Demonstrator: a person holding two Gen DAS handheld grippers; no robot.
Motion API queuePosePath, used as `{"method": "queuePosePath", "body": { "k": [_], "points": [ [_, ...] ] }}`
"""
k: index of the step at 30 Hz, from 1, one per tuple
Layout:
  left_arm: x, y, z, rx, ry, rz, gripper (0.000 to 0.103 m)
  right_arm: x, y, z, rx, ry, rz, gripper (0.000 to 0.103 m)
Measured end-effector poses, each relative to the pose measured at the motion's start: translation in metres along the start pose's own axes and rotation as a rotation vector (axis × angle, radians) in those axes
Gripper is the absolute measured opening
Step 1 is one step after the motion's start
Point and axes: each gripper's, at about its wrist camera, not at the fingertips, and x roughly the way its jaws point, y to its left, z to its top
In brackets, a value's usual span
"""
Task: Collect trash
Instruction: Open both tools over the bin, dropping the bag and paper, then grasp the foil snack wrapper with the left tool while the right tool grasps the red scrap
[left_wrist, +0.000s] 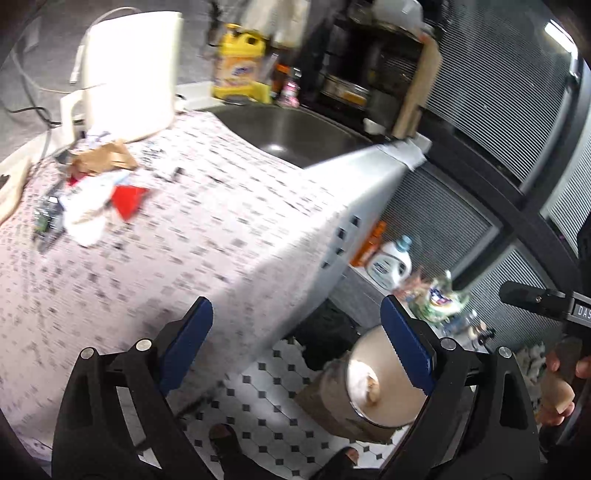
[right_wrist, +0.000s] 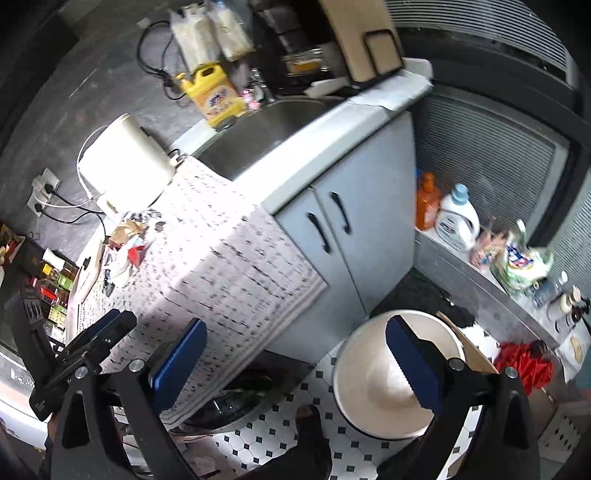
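A pile of trash (left_wrist: 98, 184), brown paper, white wrappers and a red scrap, lies at the far left of the patterned cloth (left_wrist: 192, 240) on the counter. It also shows in the right wrist view (right_wrist: 123, 245). A round bin (left_wrist: 373, 380) with a light liner stands on the tiled floor below; it also shows in the right wrist view (right_wrist: 388, 369). My left gripper (left_wrist: 299, 343) is open and empty over the counter's front edge. My right gripper (right_wrist: 295, 362) is open and empty, above the floor beside the bin. The left gripper (right_wrist: 103, 336) shows at the lower left of the right view.
A white kettle (left_wrist: 129, 74) stands behind the trash. A sink (left_wrist: 295, 136) and a yellow detergent jug (left_wrist: 240, 62) lie further back. Detergent bottles (right_wrist: 456, 218) and a bag stand on a low ledge at right. White cabinet doors (right_wrist: 332, 229) are under the sink.
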Motion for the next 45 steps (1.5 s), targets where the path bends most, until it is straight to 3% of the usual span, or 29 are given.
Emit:
{"method": "queuePosePath", "body": {
  "k": [14,25,34,36,39,45],
  "points": [
    [-0.011,0.143,0.034,-0.176,-0.106,0.129,0.090,0.051,0.103,0.026,-0.078,0.002,-0.008,0.095],
    [0.008,0.243,0.045,-0.243,-0.070,0.175,0.070,0.105,0.179,0.035,-0.097,0.014,-0.013,0.094],
    [0.037,0.281,0.055,-0.245,0.002,0.185,0.062,0.128,0.216,0.036,-0.097,0.033,-0.025,0.093],
    [0.043,0.285,0.055,-0.240,0.024,0.189,0.048,0.132,0.218,0.037,-0.088,0.035,-0.030,0.093],
    [0.039,0.289,0.057,-0.237,0.012,0.159,0.033,0.138,0.226,0.040,-0.099,0.041,-0.027,0.090],
    [0.016,0.301,0.056,-0.258,-0.033,0.159,0.028,0.161,0.259,0.045,-0.168,0.089,0.027,0.079]
  ]
}}
